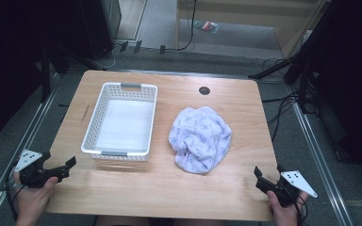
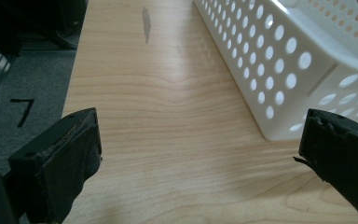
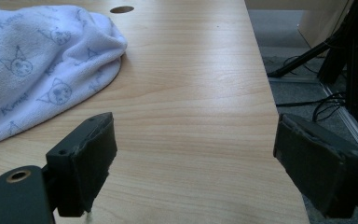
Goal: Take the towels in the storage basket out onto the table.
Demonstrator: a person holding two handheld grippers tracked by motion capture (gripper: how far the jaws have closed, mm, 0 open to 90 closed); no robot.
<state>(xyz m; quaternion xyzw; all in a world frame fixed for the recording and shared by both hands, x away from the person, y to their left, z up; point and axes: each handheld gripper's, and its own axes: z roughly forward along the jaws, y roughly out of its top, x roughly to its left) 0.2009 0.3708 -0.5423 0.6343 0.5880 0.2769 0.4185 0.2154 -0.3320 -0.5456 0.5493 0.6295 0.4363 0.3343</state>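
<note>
Nothing sits between your claws and the stuff on the desk (image 1: 169,183). Ahead of your left claw (image 1: 60,170) and a bit to its right is the white perforated basket (image 1: 121,120), and it looks empty, just a bare white floor inside. In the left gripper view its corner (image 2: 279,93) sits just past the right jaw. Ahead and left of your right claw (image 1: 267,176) lies a crumpled pale towel (image 1: 200,139) with little cat prints, well apart from the basket. There's a dark round hole (image 1: 204,90) in the desk beyond it. Both hands rest at the near corners, both claws spread wide, holding nothing.
</note>
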